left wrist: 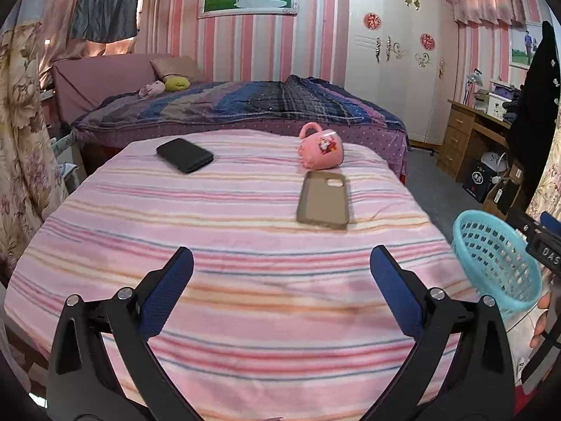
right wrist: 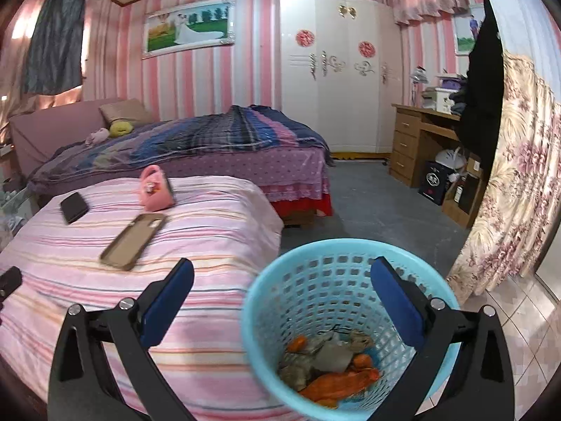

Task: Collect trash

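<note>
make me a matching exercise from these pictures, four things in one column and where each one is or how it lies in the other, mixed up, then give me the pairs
Things:
1. pink mug
2. black phone
3. phone case
4. orange wrappers

Places or states:
A. in the bottom of the blue basket
B. lying on its side, handle up
C. flat on the striped blanket, nearest the fingers
D. flat on the blanket, left of the mug

Pairs: 1-B, 2-D, 3-C, 4-A

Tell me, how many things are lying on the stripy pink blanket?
3. A black phone lies at the far left, a pink mug lies tipped on its side at the far right, and a brown phone case lies just in front of the mug.
</note>
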{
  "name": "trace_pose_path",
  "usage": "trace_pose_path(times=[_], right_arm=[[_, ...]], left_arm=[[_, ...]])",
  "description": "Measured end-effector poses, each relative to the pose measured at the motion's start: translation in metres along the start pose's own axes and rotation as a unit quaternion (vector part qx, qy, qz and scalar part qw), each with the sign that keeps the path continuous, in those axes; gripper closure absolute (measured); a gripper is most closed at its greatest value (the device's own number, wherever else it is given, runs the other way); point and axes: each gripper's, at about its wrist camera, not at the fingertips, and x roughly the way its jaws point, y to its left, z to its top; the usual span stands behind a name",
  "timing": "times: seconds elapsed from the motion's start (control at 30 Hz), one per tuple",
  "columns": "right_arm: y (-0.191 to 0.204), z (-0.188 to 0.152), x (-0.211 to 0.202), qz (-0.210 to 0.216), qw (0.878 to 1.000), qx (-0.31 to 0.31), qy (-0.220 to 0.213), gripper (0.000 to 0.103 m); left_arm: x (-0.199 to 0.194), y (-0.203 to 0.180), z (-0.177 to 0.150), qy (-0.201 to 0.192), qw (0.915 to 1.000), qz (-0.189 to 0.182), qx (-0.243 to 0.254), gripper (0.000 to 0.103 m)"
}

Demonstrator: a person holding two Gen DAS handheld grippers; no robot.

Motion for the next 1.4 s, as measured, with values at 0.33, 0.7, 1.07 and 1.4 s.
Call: trace_pose_path(times=[0.33,0.7,1.07,1.4], right_arm=[[0.042,-0.021,-0.025,0.006,0.999,-0.023,0.024,0.005],[0.050,-0.034,-0.033,0.002,0.999,-0.021,0.032,0.005],[0.059,-0.035,-0.039,0.010,0.999,-0.047,0.010,0.005],[0.066,-0.031,-0.038,0.019,0.998,-0.051,0.010,0.005]], left_arm=[[-0.015,0.003,-0.011,-0.030,0.9992,0.012,0.024,0.006],[-0.017,0.012,-0.016,-0.037,0.9990,0.010,0.022,0.006],[-0.015,0.012,-0.015,-0.033,0.9992,0.006,0.020,0.006],[-0.012,0.014,-0.014,-0.030,0.9994,0.001,0.017,0.006]])
